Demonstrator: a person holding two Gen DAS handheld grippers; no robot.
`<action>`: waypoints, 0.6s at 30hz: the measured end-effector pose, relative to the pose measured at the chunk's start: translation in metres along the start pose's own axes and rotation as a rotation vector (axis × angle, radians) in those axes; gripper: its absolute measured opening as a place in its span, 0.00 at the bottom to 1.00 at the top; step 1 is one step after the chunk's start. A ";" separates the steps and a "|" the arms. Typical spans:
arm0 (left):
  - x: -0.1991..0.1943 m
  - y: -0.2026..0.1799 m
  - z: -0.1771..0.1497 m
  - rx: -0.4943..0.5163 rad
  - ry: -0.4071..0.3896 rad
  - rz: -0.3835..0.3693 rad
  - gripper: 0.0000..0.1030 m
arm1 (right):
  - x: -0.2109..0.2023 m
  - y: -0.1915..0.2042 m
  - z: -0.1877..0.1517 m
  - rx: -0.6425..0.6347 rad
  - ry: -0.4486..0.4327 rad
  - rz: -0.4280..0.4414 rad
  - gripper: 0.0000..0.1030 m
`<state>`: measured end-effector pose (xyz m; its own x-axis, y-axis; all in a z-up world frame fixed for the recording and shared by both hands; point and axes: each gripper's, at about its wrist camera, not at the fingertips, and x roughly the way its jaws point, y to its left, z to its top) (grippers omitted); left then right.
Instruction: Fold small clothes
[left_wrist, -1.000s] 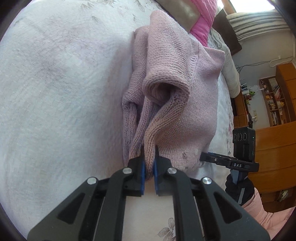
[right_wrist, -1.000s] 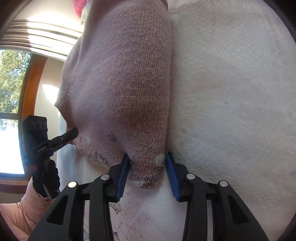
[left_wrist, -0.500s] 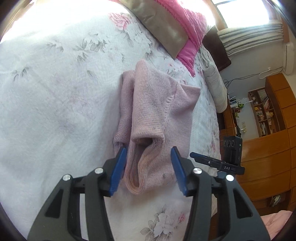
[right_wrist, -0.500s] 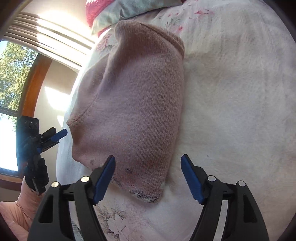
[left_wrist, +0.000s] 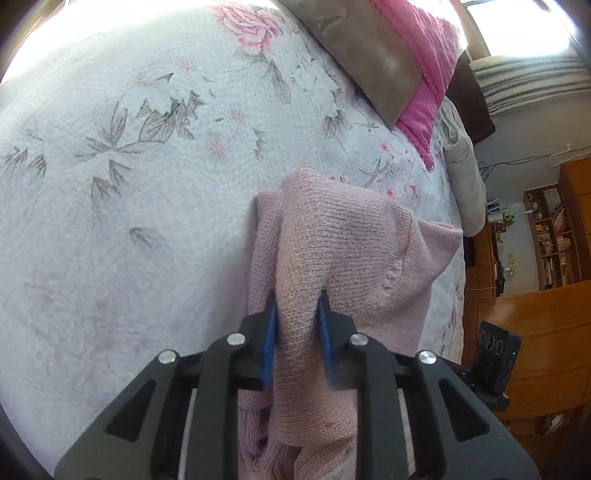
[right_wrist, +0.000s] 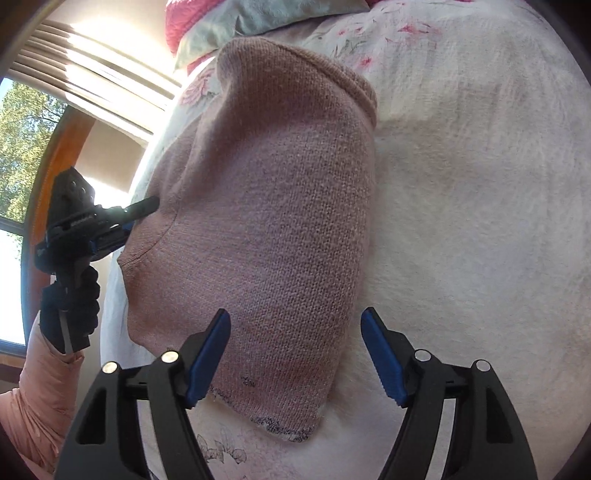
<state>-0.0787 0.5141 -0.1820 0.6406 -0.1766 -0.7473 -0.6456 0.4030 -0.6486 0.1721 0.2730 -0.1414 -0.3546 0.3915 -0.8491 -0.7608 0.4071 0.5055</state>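
Pink knit garment (left_wrist: 332, 258) lying partly folded on the floral bedspread (left_wrist: 129, 221), below the pink pillow (left_wrist: 424, 55) at the head of the bed.

Left of the garment: left gripper (left_wrist: 297, 325) pinched on a bunched fold of knit, blue pads pressed into the wool on both sides, loose layers sagging beneath the jaws. From the right wrist view, same gripper (right_wrist: 142, 214) biting the garment's left edge, gloved hand (right_wrist: 70, 306) under it.

Right of that, over the garment's near corner: right gripper (right_wrist: 295, 354) spread wide, holding nothing, knit (right_wrist: 277, 221) flat between its fingers.

Likely trouble: uneven lift from one pinched edge alone, dragging the stack askew; thick bunch slipping from the pads, since loose layers hang free; bedspread caught too if the right jaws close low.
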 end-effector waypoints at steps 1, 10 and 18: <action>0.004 0.006 -0.002 -0.005 0.003 0.009 0.19 | 0.002 -0.001 -0.001 -0.001 0.004 -0.005 0.71; -0.015 -0.006 -0.009 0.059 0.007 -0.070 0.50 | -0.003 -0.003 0.005 0.005 -0.011 0.037 0.71; 0.000 0.003 -0.008 0.091 0.097 -0.043 0.66 | -0.010 -0.018 0.013 0.055 -0.028 0.115 0.73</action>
<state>-0.0840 0.5084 -0.1852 0.6206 -0.2799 -0.7325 -0.5752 0.4723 -0.6679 0.1968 0.2729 -0.1405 -0.4225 0.4606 -0.7806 -0.6848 0.4021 0.6078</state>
